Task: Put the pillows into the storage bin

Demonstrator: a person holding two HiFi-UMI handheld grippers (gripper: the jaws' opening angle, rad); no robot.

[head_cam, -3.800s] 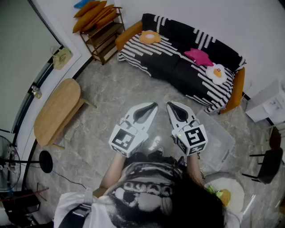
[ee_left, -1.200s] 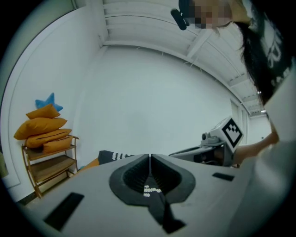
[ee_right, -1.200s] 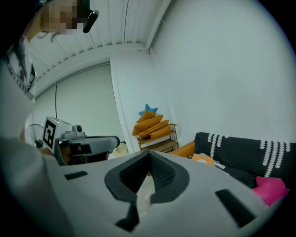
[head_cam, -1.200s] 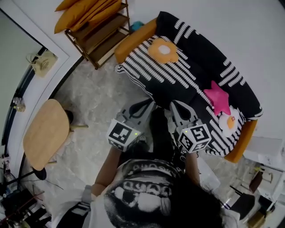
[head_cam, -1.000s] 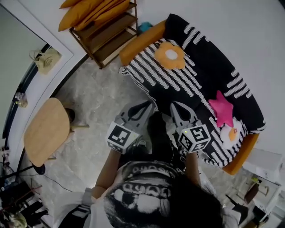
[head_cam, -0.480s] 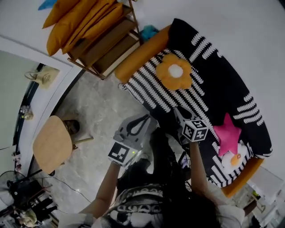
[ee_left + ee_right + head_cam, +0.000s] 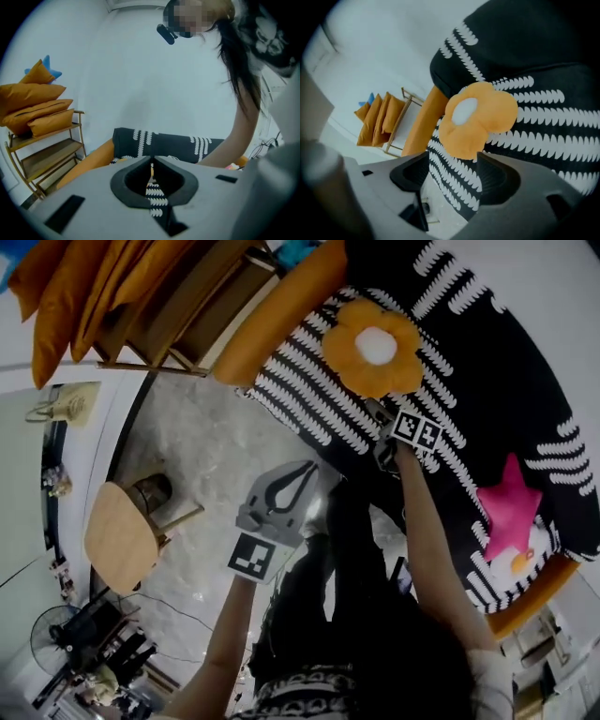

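An orange flower pillow [image 7: 373, 345] with a white centre lies on the black-and-white striped sofa [image 7: 309, 399]. Further right on the sofa are a pink star pillow [image 7: 511, 507] and part of an egg pillow [image 7: 523, 561]. My right gripper [image 7: 382, 423] reaches to the flower pillow's lower edge. Its jaws have just been opening, and in the right gripper view they stand apart with the flower pillow [image 7: 478, 117] just beyond the tips of my right gripper [image 7: 452, 173]. My left gripper [image 7: 305, 474] hangs over the floor before the sofa, shut on nothing [image 7: 151, 161]. The storage bin is out of view.
A wooden shelf rack [image 7: 178, 324] with orange cushions [image 7: 66, 306] stands left of the sofa, by its orange armrest [image 7: 281, 315]. A round wooden side table [image 7: 117, 535] and a fan [image 7: 52, 643] stand on the marble floor to the left.
The view has closed in on the sofa. My right gripper has stretched out to the flower pillow, rolled, and its jaws have parted. My left gripper stayed shut and dropped back lower.
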